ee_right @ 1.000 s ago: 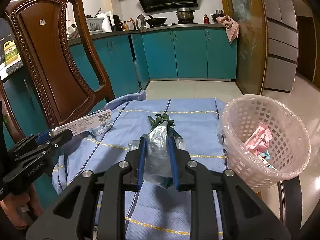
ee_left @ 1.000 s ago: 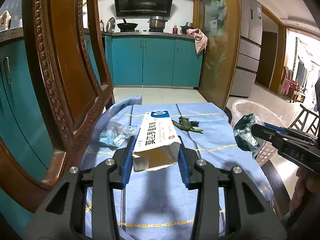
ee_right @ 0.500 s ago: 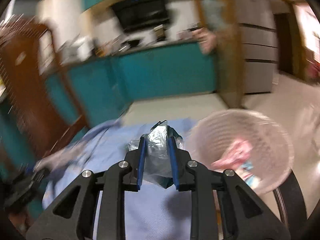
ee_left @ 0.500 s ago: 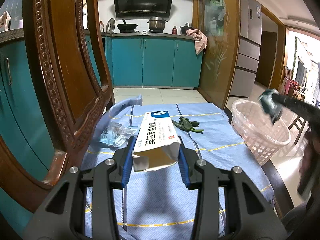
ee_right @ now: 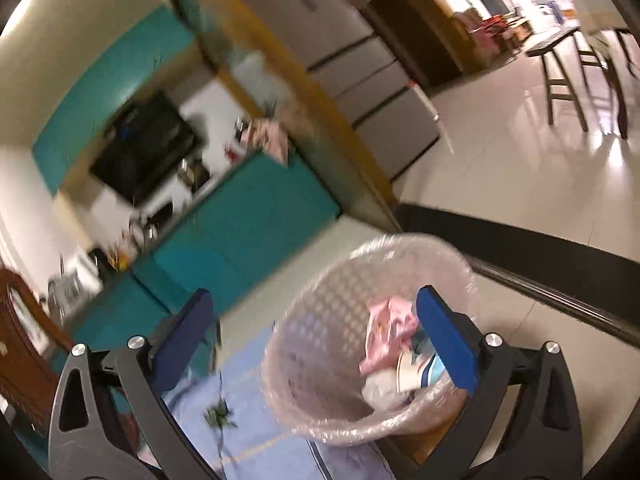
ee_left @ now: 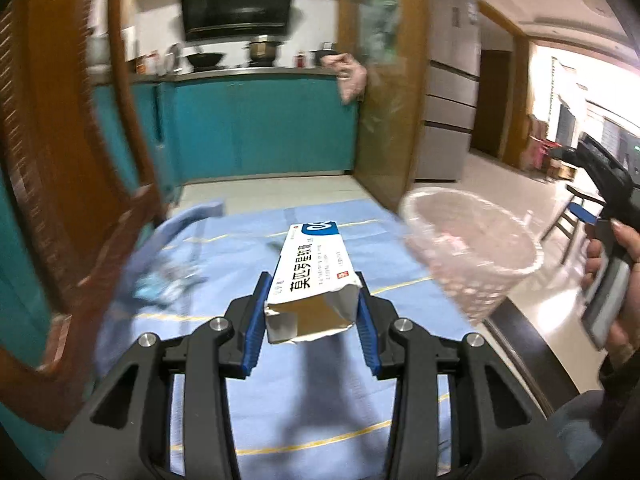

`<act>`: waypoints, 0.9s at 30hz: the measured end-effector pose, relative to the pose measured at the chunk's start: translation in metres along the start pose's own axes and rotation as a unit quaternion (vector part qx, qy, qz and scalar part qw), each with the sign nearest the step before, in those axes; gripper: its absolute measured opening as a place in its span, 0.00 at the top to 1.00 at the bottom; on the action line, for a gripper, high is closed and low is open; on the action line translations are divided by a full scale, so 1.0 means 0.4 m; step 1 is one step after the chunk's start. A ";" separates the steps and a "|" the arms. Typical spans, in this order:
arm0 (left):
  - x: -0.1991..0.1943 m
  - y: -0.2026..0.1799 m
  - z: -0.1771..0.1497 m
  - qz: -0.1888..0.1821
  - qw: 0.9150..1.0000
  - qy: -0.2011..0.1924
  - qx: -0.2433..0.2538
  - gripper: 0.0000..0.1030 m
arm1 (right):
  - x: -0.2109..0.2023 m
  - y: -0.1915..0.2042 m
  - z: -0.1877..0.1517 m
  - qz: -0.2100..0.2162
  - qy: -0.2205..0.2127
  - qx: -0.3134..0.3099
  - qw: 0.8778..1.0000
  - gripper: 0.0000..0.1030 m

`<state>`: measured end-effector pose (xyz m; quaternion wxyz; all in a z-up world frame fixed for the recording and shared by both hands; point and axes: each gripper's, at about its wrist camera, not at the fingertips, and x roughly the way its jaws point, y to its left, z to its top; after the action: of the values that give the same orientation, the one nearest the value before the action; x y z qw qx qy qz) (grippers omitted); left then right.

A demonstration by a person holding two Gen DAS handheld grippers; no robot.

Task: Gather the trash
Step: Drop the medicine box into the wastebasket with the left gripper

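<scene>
The right gripper point(ee_right: 316, 344) is opening wide and empty above the basket point(ee_right: 320, 360), apparently to drop trash in; the left gripper point(ee_left: 310, 312) is clamping the box point(ee_left: 312, 276) just beside the basket, likely bound there next.

The carton point(ee_left: 310, 280) is matt white cardboard, torn at its end. Beside it, the basket point(ee_left: 472, 248) is perforated pink plastic with a glossy film liner. Under both lies soft blue cloth point(ee_left: 320, 400).

Warm indoor light; daylight blows out the doorway point(ee_left: 576, 120) at right. Both fisheye views smear with motion blur, edges bend, and glare streaks the floor point(ee_right: 520, 152).
</scene>
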<state>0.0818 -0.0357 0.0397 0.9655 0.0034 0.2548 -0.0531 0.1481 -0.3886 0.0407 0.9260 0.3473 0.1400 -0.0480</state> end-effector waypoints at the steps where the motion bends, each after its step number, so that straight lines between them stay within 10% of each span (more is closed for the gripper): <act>1: 0.011 -0.034 0.014 -0.014 1.000 -0.001 0.009 0.61 | -0.002 -0.009 0.005 -0.004 -0.006 0.008 1.000 0.04; 9: 0.184 -0.346 0.209 -0.134 0.989 -0.003 0.055 0.59 | -0.029 -0.047 0.034 -0.015 -0.039 0.027 0.999 0.04; 12: 0.277 -0.423 0.234 -0.135 0.989 0.019 0.062 0.23 | -0.027 -0.038 0.035 -0.011 -0.039 0.018 0.999 0.04; 22: 0.187 -0.188 0.077 0.007 0.999 0.027 0.028 0.13 | 0.007 0.123 -0.043 0.056 0.049 -0.121 0.990 0.04; 27: 0.129 0.018 0.010 0.124 0.991 0.042 -0.009 0.13 | 0.051 0.274 -0.209 0.105 0.193 -0.251 0.943 0.04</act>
<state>0.1290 -0.0340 0.0178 0.9532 0.0289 0.2927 0.0698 0.1689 -0.2509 0.0436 0.9382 0.1187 0.2864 0.1539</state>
